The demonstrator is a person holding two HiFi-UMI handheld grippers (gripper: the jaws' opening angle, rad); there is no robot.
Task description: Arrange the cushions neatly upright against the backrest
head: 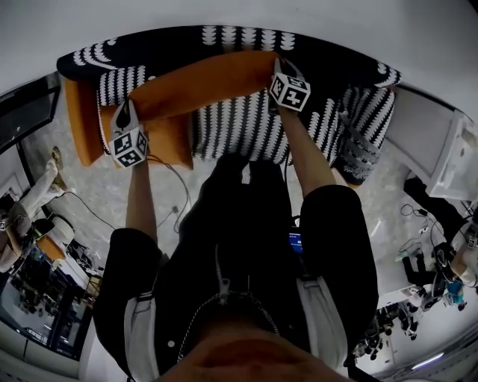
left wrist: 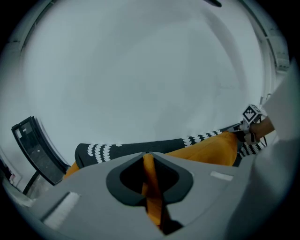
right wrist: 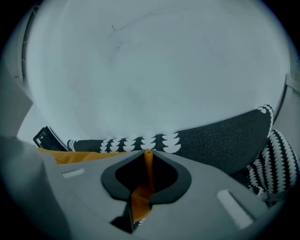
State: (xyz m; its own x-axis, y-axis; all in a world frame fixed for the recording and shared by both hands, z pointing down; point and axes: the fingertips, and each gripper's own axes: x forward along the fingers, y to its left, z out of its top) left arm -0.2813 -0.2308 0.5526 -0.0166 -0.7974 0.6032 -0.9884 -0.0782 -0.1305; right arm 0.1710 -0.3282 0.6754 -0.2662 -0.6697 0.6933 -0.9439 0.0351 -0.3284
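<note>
Orange cushion, pinched by left gripper and right gripper fingers, hangs over the patterned sofa before a white wall.

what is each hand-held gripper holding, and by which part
Both hold the orange cushion: the left hand-held gripper pinches the fabric edge at its left end, the right hand-held gripper at its right end.

Matt orange cloth cushion, coarse woven dark sofa upholstery
</note>
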